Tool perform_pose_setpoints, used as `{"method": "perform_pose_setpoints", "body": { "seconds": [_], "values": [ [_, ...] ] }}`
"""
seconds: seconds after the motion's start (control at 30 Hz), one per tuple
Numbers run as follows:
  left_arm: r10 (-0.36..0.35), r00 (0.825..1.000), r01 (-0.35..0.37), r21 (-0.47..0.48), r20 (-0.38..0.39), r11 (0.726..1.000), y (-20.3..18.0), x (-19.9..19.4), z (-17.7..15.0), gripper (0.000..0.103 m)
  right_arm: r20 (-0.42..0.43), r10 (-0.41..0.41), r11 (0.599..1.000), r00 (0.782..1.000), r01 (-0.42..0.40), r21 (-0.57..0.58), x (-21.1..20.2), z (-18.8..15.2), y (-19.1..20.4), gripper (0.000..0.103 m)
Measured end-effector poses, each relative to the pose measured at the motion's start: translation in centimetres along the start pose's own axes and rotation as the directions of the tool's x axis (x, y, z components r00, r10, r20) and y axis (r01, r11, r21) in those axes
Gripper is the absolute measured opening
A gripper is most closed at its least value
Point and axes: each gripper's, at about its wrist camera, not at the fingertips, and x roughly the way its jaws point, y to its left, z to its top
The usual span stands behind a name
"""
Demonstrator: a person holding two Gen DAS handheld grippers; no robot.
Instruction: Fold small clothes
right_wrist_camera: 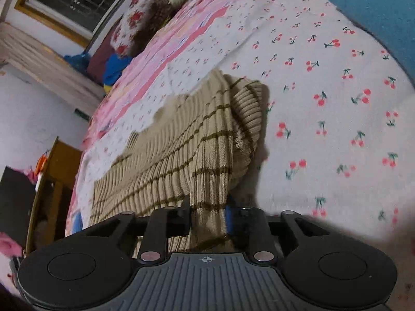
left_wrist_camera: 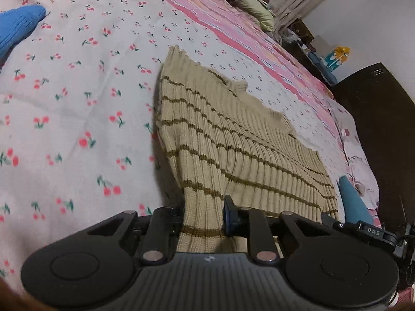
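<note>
Between both grippers' fingers (left_wrist_camera: 229, 213), one sweater (left_wrist_camera: 233, 140).

Both tongs sit low in their frames, bottom centre. The left tongs (left_wrist_camera: 203, 219) are clamped shut on ribbed knit fabric; the right tongs (right_wrist_camera: 208, 216) pinch the same cloth, fingers nearly together.

Bedroom with a cherry-print bed

White walls (left_wrist_camera: 363, 23) surround the bed (left_wrist_camera: 77, 103); a barred window (right_wrist_camera: 70, 2) in a yellow frame sits above a floral pillow (right_wrist_camera: 132, 23), dark cabinet (left_wrist_camera: 384, 119) and wooden cupboard (right_wrist_camera: 59, 160) alongside.
</note>
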Motion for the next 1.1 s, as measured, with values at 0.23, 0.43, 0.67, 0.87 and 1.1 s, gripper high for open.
{"method": "perform_pose_setpoints", "body": {
  "seconds": [0.23, 0.43, 0.67, 0.87, 1.1],
  "values": [
    [-0.043, 0.999, 0.043, 0.032, 0.002, 0.999, -0.7, -3.9, -1.5, 0.023, -0.007, 0.073, 0.997, 0.997, -0.073, -0.004, -4.9, -1.1, 0.3, 0.017],
    [0.049, 0.998, -0.048, 0.019, -0.027, 0.999, 0.3, -2.2, -2.1, 0.023, -0.053, -0.055, 0.996, 0.997, 0.051, -0.067, -3.5, -1.3, 0.4, 0.021],
    [0.117, 0.993, -0.119, 0.115, 0.021, 0.986, -0.8, -3.7, -1.6, 0.038, 0.074, -0.164, 0.961, 0.984, 0.176, -0.213, -6.0, -0.3, 3.0, 0.031],
    [0.121, 0.991, -0.127, 0.117, 0.062, 0.985, -1.3, -3.1, 0.7, 0.043, 0.082, -0.171, 0.964, 0.982, 0.184, -0.193, -2.2, 3.7, 3.0, 0.040],
    [0.190, 0.976, -0.208, 0.196, 0.108, 0.958, -2.6, -0.3, 3.3, 0.036, 0.131, -0.220, 0.912, 0.967, 0.252, -0.323, 2.2, 6.2, 5.6, 0.007]
  ]
}}
